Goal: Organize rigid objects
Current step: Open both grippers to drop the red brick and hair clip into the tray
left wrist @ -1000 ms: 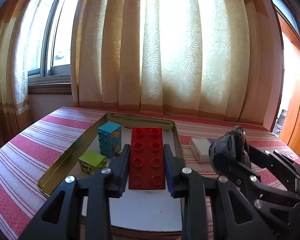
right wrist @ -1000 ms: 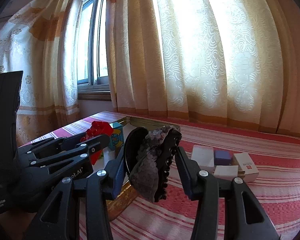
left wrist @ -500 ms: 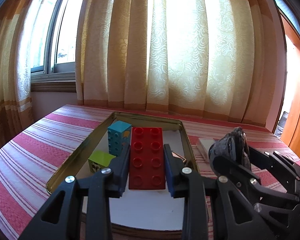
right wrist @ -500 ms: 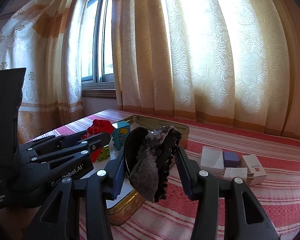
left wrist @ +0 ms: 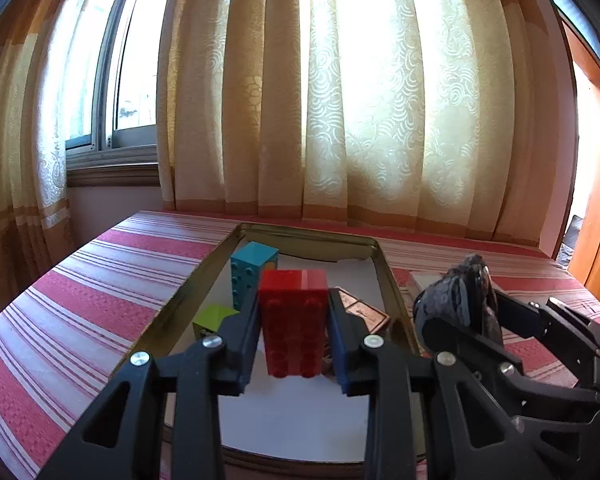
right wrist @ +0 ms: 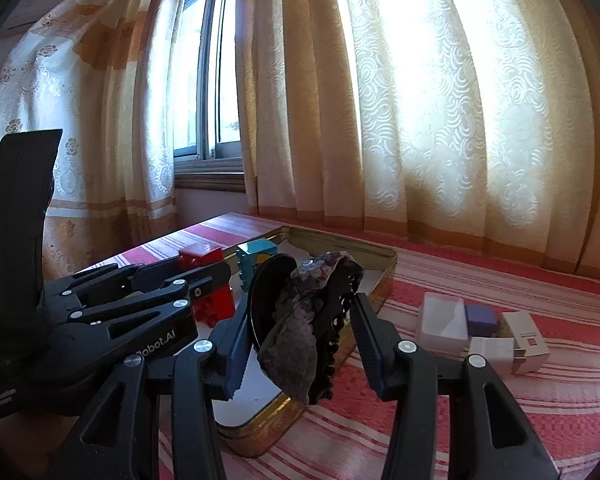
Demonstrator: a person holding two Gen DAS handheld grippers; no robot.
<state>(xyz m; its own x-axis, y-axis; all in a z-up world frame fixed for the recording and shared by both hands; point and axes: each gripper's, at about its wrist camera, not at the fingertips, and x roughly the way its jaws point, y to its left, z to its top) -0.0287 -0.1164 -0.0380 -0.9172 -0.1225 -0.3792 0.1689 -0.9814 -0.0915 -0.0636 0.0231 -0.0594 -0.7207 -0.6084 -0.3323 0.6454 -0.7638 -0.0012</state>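
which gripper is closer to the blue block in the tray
Left. The left gripper, holding the red brick, sits just in front of the blue block above the tray. The right gripper, clamping a dark clip, is off by the tray's right rim.

At lower centre, the left claw [left wrist: 294, 332] clamps a red brick [left wrist: 294, 322] above a gold-rimmed tray [left wrist: 392, 288]. A blue brick [left wrist: 252, 274] and green brick [left wrist: 212, 318] sit inside it. At lower right, the right claw [left wrist: 466, 312] grips a dark hair clip [left wrist: 458, 300].

Home rm — patterned curtains [left wrist: 340, 100], window [right wrist: 216, 92], striped tablecloth [left wrist: 100, 292]
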